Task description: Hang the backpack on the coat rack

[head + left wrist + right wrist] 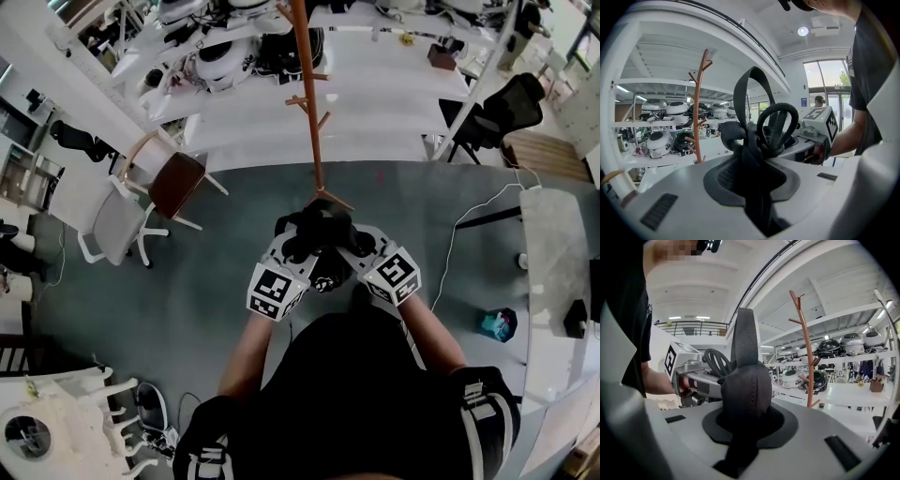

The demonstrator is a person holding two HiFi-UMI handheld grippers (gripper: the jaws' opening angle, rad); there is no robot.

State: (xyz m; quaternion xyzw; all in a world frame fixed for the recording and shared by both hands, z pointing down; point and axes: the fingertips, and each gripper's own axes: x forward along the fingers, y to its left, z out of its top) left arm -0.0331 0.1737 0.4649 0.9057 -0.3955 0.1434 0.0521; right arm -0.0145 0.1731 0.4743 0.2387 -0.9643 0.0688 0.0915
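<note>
The black backpack (319, 234) hangs bunched between both grippers in front of the person. In the head view my left gripper (302, 242) and right gripper (343, 242) sit side by side, just short of the foot of the brown wooden coat rack (310, 103). In the left gripper view my left gripper (752, 173) is shut on black backpack fabric, with a strap loop (754, 89) standing above it. In the right gripper view my right gripper (745, 423) is shut on a padded black part (745, 390) of the bag. The rack (697, 108) (804, 348) stands ahead with bare pegs.
A white chair (117, 223) and a brown-seated chair (175, 183) stand to the left. Long white tables (375, 108) with helmets lie behind the rack. A black office chair (511, 105) is at the back right; a grey table (553, 253) and cable are to the right.
</note>
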